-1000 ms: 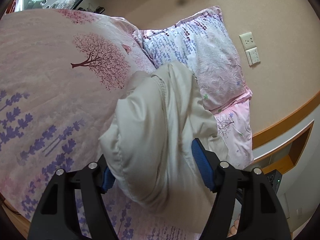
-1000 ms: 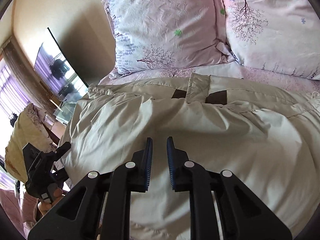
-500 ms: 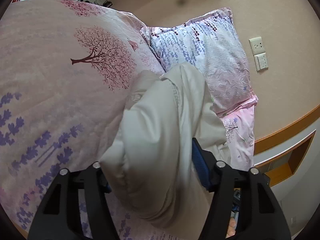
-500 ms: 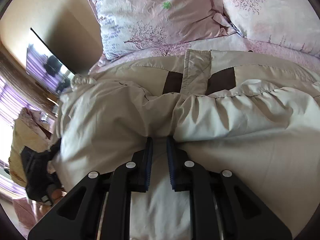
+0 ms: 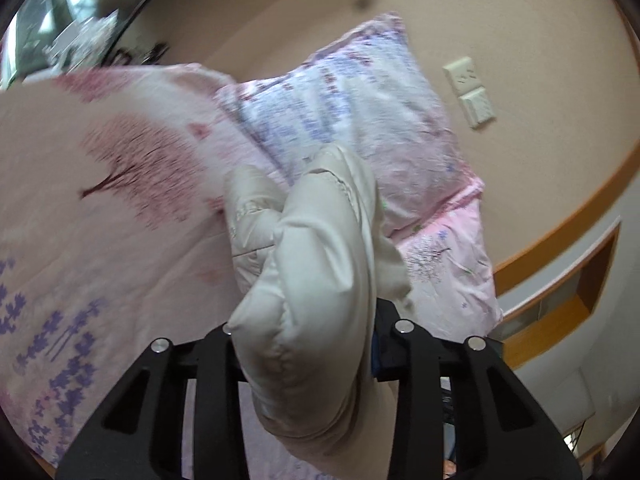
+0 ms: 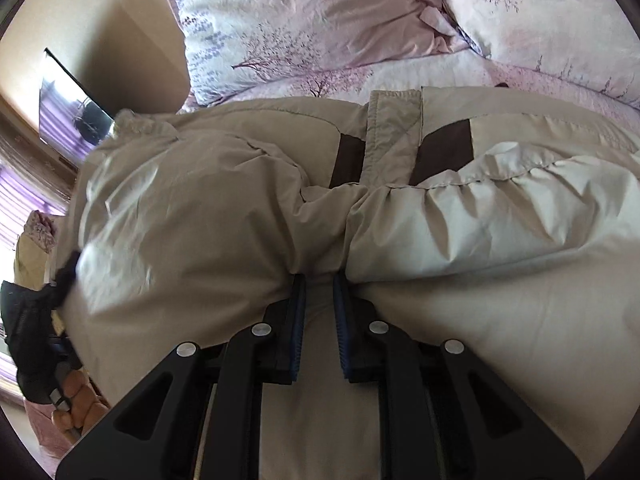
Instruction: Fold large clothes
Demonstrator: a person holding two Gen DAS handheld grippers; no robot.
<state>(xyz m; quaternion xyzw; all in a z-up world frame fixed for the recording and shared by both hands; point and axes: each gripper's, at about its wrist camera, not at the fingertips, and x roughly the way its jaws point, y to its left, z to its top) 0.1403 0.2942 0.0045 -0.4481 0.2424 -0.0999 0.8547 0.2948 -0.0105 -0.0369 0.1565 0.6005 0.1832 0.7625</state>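
L gripper (image 5: 308,344) clamps a bunched fold of the beige jacket (image 6: 224,216). R gripper (image 6: 319,300) nearly closed, pinching jacket fabric; no readable labels.

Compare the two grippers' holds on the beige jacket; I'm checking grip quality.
The left gripper has its jaws spread around a thick padded wad of the beige jacket; the right gripper has its jaws nearly together on a thin fold. The left's bundle is lifted; the right's fabric lies on the bed. Both grip the same jacket.
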